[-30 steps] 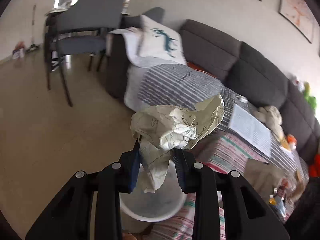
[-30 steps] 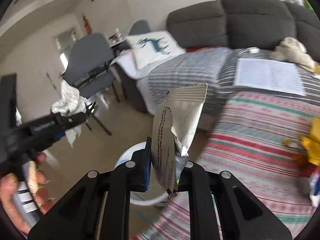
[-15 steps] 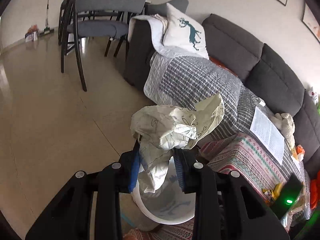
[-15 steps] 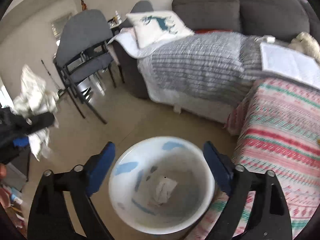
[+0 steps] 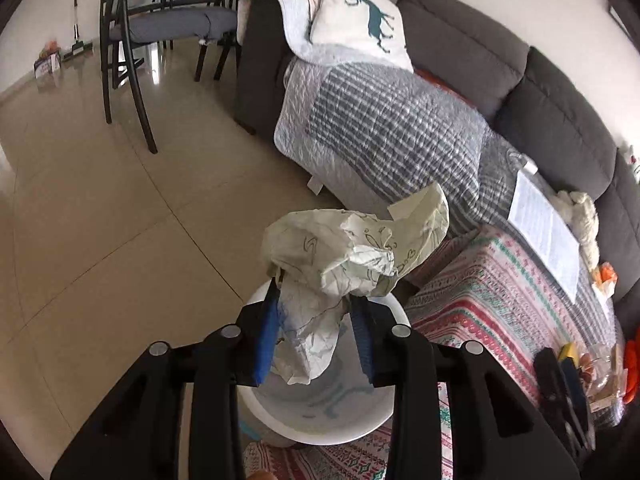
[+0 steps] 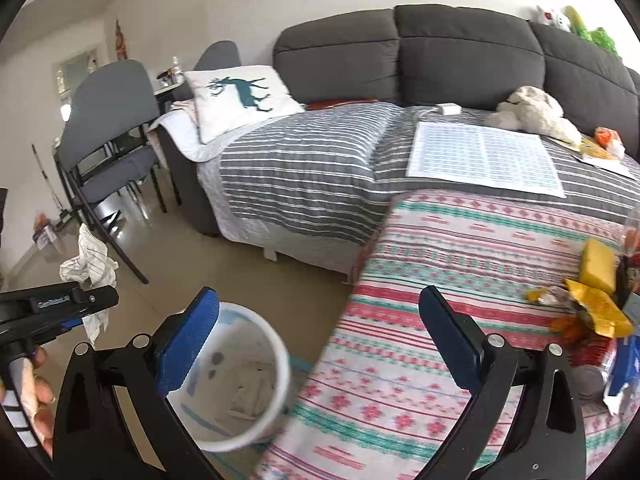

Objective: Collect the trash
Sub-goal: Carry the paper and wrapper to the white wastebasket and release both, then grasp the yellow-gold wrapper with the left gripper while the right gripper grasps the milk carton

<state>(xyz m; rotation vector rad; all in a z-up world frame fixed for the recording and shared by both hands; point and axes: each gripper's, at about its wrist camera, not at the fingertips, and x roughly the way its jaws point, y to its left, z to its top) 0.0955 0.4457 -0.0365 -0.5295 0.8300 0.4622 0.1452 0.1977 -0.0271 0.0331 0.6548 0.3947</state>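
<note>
A home living room: grey sofa (image 6: 460, 56) (deer cushion (image 6: 240, 98) on it), dining chairs (image 5: 168, 20), tiled floor (image 5: 100, 220)

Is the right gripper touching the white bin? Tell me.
Cannot tell. In the right wrist view the open right gripper overlaps the white bin rim; no gap or contact is plain.

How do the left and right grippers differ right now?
The left gripper has crumpled paper between its jaws, which have just been easing apart; the right gripper is empty, having just opened wide. The left hangs directly over the white bin; the right straddles the bin's edge and the patterned cloth. Both have blue pads.
</note>
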